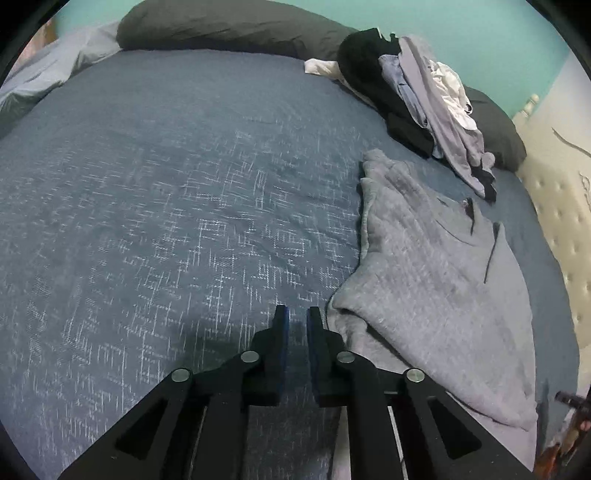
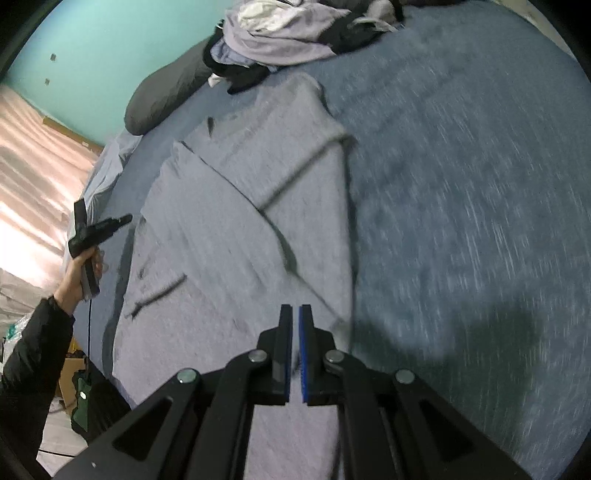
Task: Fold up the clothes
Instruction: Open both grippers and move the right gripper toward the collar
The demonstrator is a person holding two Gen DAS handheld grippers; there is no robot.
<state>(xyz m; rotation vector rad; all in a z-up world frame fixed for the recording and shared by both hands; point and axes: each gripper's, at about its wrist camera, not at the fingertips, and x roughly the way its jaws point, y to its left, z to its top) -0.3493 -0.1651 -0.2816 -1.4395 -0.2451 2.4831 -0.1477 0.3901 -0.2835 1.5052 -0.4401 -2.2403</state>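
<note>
Sweater (image 2: 236, 229) lies partly folded on the bed (image 1: 166, 206), below the clothes pile (image 1: 424, 103). My left gripper (image 1: 296, 314) has jaws slightly apart, empty; my right gripper (image 2: 294, 308), jaws together, empty. A loose flap could slump open if I grab carelessly.

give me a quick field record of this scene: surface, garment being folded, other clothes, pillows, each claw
surface: bed with blue patterned cover
garment: grey garment, lying partly folded on the cover
other clothes: mixed unfolded pile at the head of the bed, past the garment
pillows: dark grey pillow by the teal wall
left claw: slightly open, nothing between its pads, over bare cover beside the garment
right claw: shut, empty, above the garment's edge
</note>
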